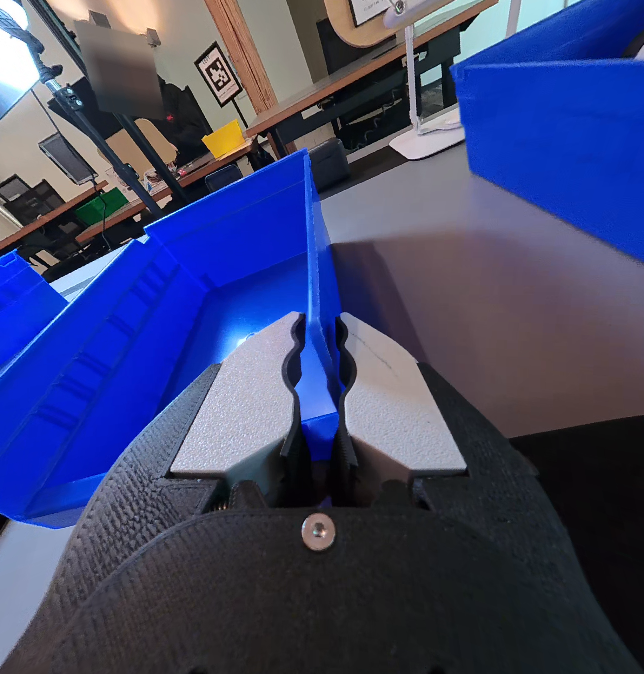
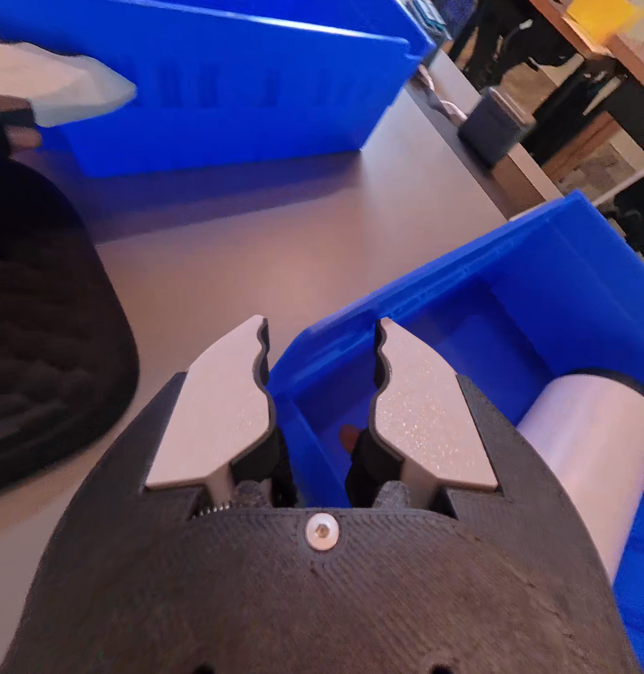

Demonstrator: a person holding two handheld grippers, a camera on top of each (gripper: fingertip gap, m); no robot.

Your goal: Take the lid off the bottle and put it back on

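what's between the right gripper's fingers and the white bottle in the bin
In the right wrist view, the right gripper straddles the blue bin's wall; only bare bin floor separates it from the white bottle.

Left gripper (image 1: 320,322): grey fingers (image 1: 247,397) with black pads, closed on the right wall of a blue bin (image 1: 130,346), one finger inside and one outside. Bin: open-topped, interior ribbed along its left wall, resting on the grey counter (image 1: 459,291). Second blue bin (image 1: 561,153): right of the first, well apart. Third blue bin (image 1: 14,306): just left of the first. White stand base (image 1: 426,135): beyond, near the second bin.
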